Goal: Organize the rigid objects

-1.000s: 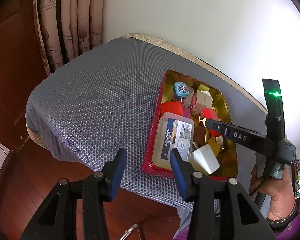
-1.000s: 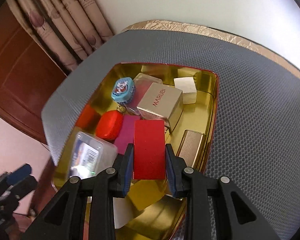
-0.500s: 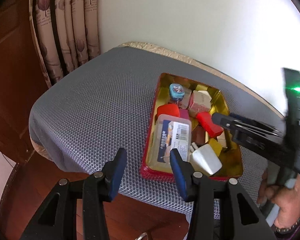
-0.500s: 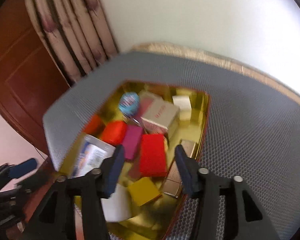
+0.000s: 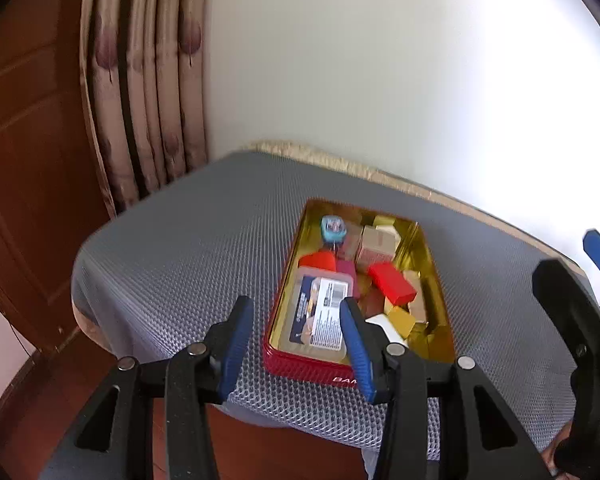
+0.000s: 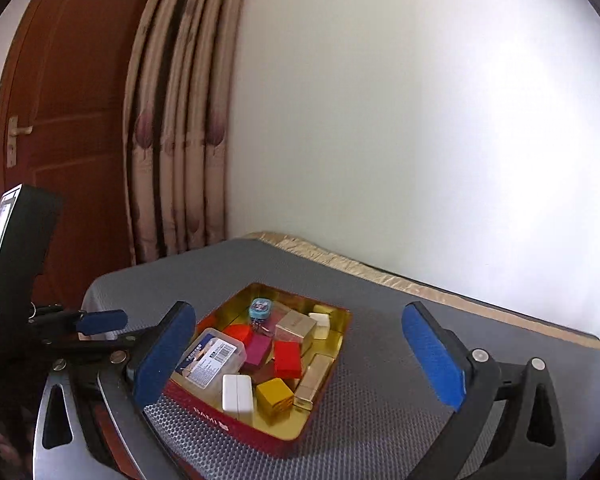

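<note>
The right gripper (image 6: pixel 300 354) is opening wide and empty; the red block (image 6: pixel 287 359) it pinched a second ago now lies in the tin (image 6: pixel 340 344), at its centre. The left gripper (image 5: pixel 296 346), half-spread, holds nothing, at six o'clock of the tin.

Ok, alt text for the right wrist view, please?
The right gripper, its jaws opening with nothing between them, faces a red tin packed with small boxes on a grey mat. The left gripper shows at the left edge.
</note>
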